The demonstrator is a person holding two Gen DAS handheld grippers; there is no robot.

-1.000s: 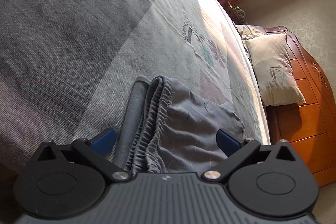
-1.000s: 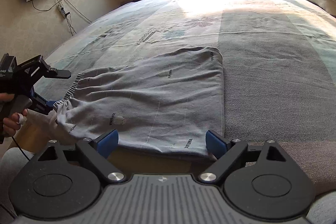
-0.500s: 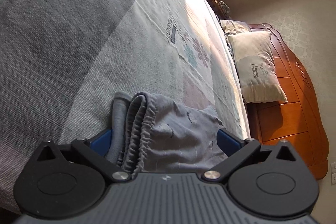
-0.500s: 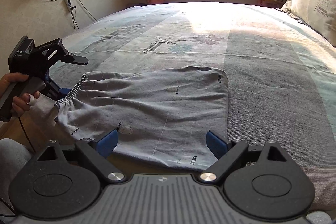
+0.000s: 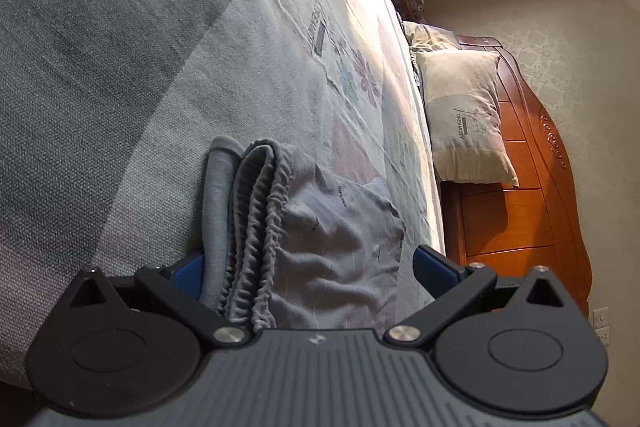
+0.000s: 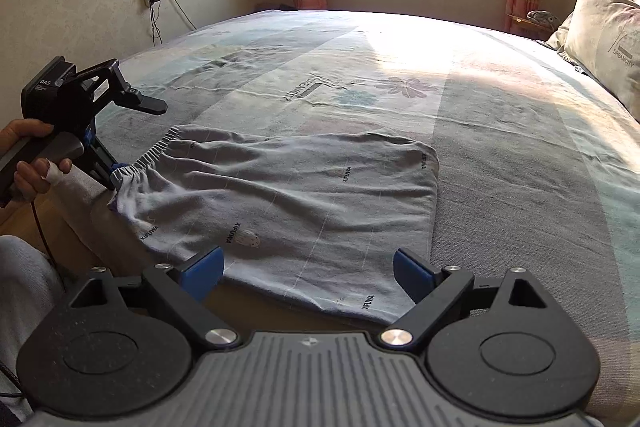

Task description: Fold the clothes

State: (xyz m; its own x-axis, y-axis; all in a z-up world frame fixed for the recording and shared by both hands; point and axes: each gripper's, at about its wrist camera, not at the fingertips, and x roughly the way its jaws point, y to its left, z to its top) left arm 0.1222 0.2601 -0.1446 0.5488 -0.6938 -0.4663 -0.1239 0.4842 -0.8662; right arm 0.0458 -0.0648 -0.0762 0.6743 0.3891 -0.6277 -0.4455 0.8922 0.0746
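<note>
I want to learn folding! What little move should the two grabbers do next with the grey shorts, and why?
Probably close both on the cloth. The left gripper is open around the shorts' elastic waistband, and the right gripper is open around the near hem, so nothing is pinched yet.

Left gripper (image 5: 310, 267) fingers (image 5: 434, 262) spread around grey shorts (image 5: 320, 239) waistband, bed (image 5: 160, 67), pillow (image 5: 464, 119)

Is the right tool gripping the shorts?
No, the right tool is open, its blue fingers spread wide at the near edge of the shorts, clamping no cloth.
</note>
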